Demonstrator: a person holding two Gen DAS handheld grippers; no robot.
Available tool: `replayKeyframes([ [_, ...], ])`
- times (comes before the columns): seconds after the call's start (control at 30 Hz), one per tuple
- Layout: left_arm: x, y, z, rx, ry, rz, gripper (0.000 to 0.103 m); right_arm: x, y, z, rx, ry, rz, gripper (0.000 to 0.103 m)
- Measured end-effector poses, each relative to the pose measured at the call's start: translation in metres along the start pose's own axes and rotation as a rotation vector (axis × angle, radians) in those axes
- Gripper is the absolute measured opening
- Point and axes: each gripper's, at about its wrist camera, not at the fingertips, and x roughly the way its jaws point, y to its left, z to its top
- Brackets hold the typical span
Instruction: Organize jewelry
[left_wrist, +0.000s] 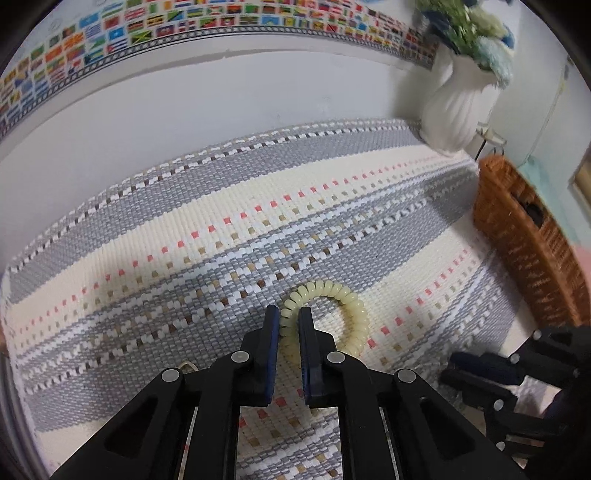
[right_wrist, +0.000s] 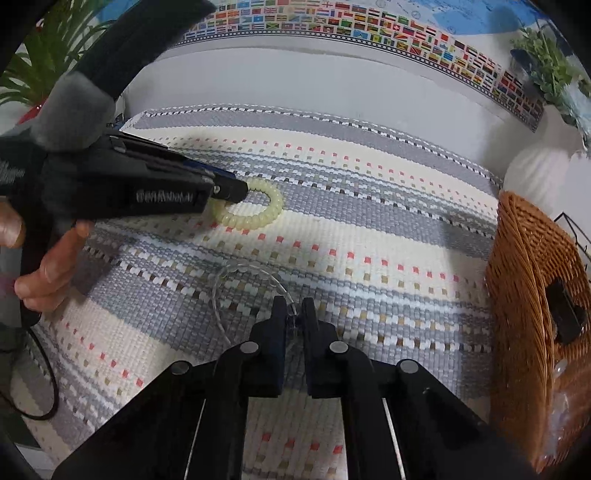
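Note:
A pale yellow coil bracelet (left_wrist: 347, 306) lies on the striped woven mat (left_wrist: 221, 229). My left gripper (left_wrist: 289, 314) is shut on the bracelet's left side, the coils pinched between the blue pads. In the right wrist view the same bracelet (right_wrist: 266, 206) sits at the tip of the left gripper (right_wrist: 232, 192). A clear bead bracelet (right_wrist: 236, 284) lies on the mat (right_wrist: 369, 236) nearer the right gripper (right_wrist: 294, 306), whose jaws are shut on its right side.
A brown wicker basket (left_wrist: 524, 236) stands at the mat's right edge; it also shows in the right wrist view (right_wrist: 524, 280). A white vase (left_wrist: 454, 107) with flowers stands behind it. A flag-pattern border (left_wrist: 184, 26) runs along the back wall. A green plant (right_wrist: 48, 44) is far left.

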Motion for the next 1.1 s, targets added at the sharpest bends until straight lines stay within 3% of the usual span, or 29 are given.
replayKeyframes([
  [0.1,-0.008,0.008,0.002,-0.041,-0.015,-0.062,0.01,-0.007,-0.009,-0.006,0.055,-0.002,0.056,0.008],
  [0.47,-0.029,-0.006,0.001,-0.01,-0.072,-0.081,0.01,-0.039,-0.022,-0.014,0.149,-0.03,0.127,0.008],
  [0.83,-0.053,-0.001,-0.004,-0.015,-0.118,-0.113,0.01,-0.088,-0.024,-0.006,0.196,-0.105,0.15,0.008],
  [1.03,-0.062,-0.02,-0.005,0.051,-0.152,-0.058,0.01,-0.104,-0.031,-0.004,0.218,-0.119,0.145,0.008],
  [1.1,-0.068,-0.026,-0.005,0.06,-0.151,-0.089,0.01,-0.108,-0.034,-0.005,0.226,-0.123,0.142,0.008],
])
